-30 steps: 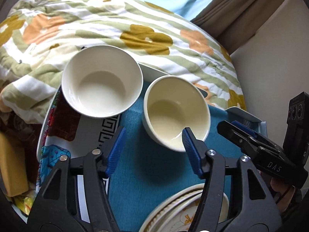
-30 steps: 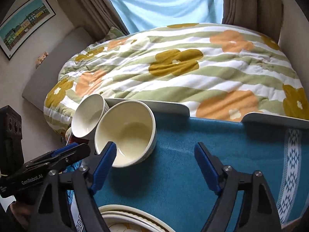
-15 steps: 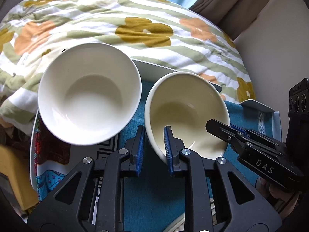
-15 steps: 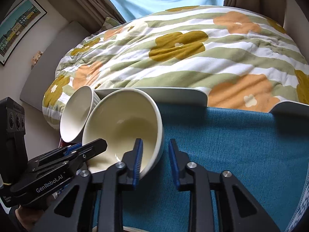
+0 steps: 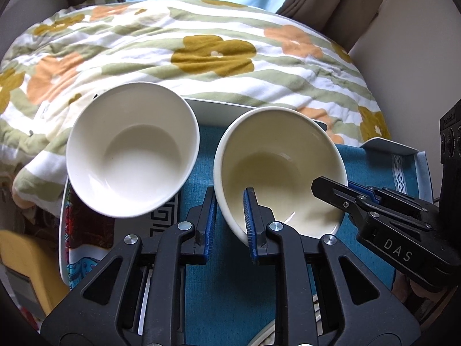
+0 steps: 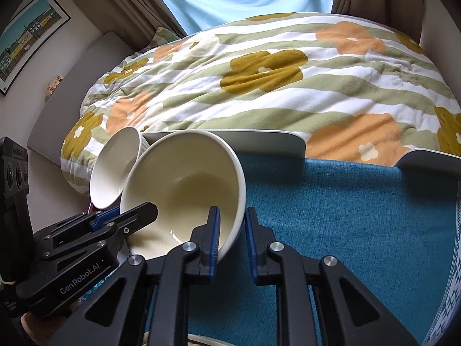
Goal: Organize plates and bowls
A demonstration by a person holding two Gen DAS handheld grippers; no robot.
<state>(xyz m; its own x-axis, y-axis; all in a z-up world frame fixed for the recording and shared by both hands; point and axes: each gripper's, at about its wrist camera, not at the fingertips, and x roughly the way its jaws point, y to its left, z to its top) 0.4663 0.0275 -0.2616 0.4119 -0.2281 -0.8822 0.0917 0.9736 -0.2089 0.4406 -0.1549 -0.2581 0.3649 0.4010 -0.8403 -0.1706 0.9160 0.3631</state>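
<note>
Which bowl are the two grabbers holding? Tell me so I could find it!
Find the teal cloth in front of the flowery blanket. Two bowls are there; pick the cream-yellow glazed bowl pinched at its rim by the left gripper and right gripper. The white bowl beside it is paler and untouched.

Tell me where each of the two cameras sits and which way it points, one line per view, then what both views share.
Left wrist: sits on the left gripper, facing along its fingers toward the bed; its fingers straddle the near-left rim of the cream bowl, white bowl at left; the right gripper enters from the right.
Right wrist: sits on the right gripper, facing the quilt; its fingers straddle the cream bowl's right rim; the left gripper enters from the left.
Shared: both bowls, quilt, blue cloth.
</note>
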